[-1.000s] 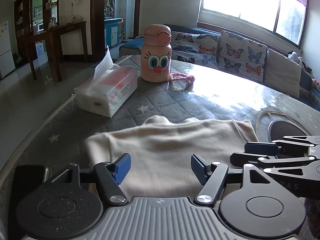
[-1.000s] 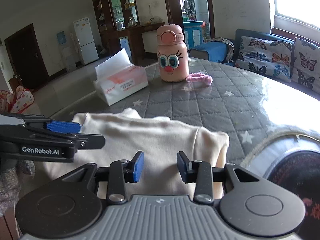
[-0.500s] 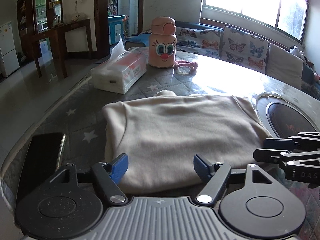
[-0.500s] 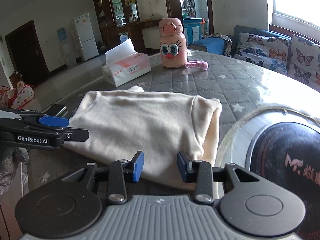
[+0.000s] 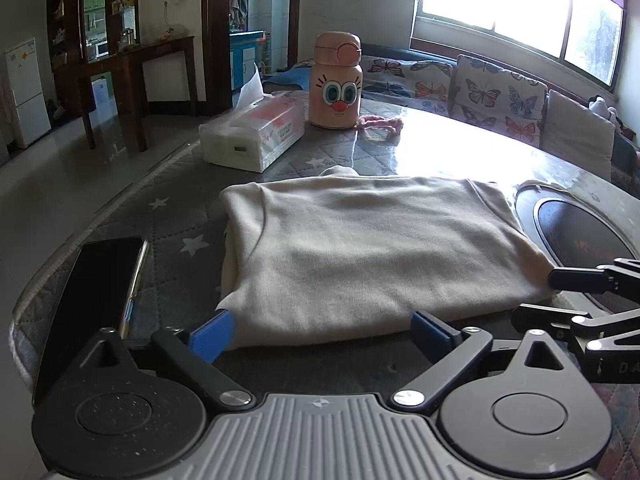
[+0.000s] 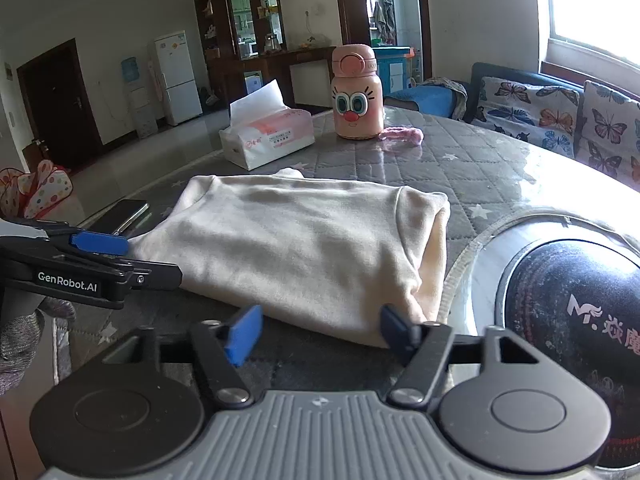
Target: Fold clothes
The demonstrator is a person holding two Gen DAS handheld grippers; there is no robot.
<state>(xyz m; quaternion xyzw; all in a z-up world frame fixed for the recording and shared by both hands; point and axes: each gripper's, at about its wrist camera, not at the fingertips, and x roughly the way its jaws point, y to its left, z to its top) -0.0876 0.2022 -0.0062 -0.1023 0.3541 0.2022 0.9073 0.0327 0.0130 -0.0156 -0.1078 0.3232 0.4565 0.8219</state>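
Left wrist view: the left gripper (image 5: 320,330) has its blue-padded fingers (image 5: 211,338) spread wide and holds nothing; both tips sit just short of the near edge of the cream garment (image 5: 372,256). The garment lies folded flat on the quilted table (image 5: 176,220), near the table's front edge. A dark phone (image 5: 96,300) lies at the left edge. A tissue box (image 5: 252,136) and a pink bottle (image 5: 337,81) stand toward the far edge. The right gripper (image 5: 576,296) enters from the right, beside the garment's near right corner. Right wrist view: the right gripper (image 6: 320,334) has its fingers (image 6: 244,334) spread apart and empty, just short of the garment (image 6: 304,240); the right fingertip is close to the near right corner. The left gripper (image 6: 132,258) is beside the garment's left edge. A dark round inset (image 6: 576,312) occupies the table to the right of the garment.
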